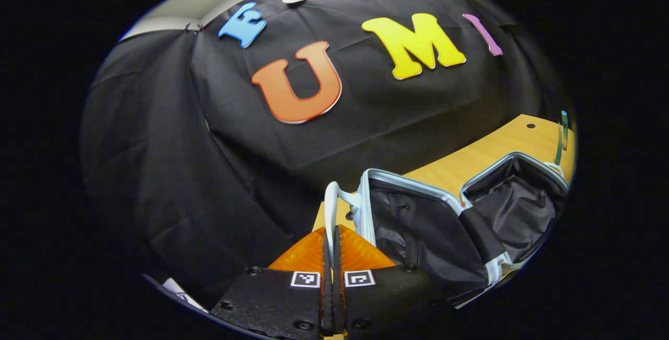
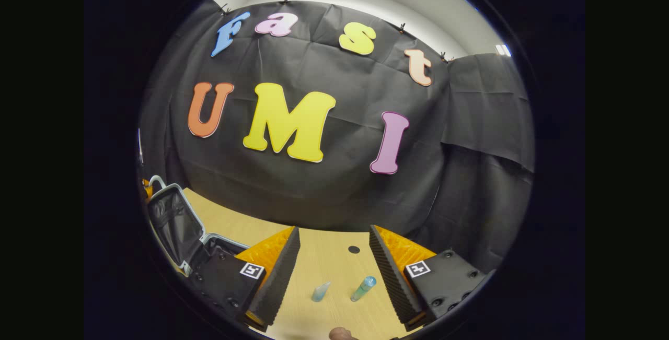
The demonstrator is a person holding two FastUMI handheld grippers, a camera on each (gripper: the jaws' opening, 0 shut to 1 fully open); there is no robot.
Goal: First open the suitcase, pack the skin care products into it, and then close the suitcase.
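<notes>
Left gripper [image 1: 330, 246]: jaws clamped on suitcase [image 1: 444, 225] handle [image 1: 330, 209]; suitcase open, dark-lined. Right gripper [image 2: 334, 256]: jaws apart, two tubes [image 2: 362, 288] beyond, right of suitcase.

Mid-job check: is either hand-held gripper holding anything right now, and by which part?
The left hand-held gripper is shut on the suitcase's pale handle, propping the lid open. The right hand-held gripper is open, holding nothing.

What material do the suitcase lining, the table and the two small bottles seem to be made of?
Suitcase lining: likely thin black fabric, since it creases and sags, with a slight sheen. Table: looks like light wood or wood-look laminate; fine grain lines, smooth matte top. Two bottles: probably clear bluish plastic, as they look translucent, though glass cannot be excluded.
</notes>
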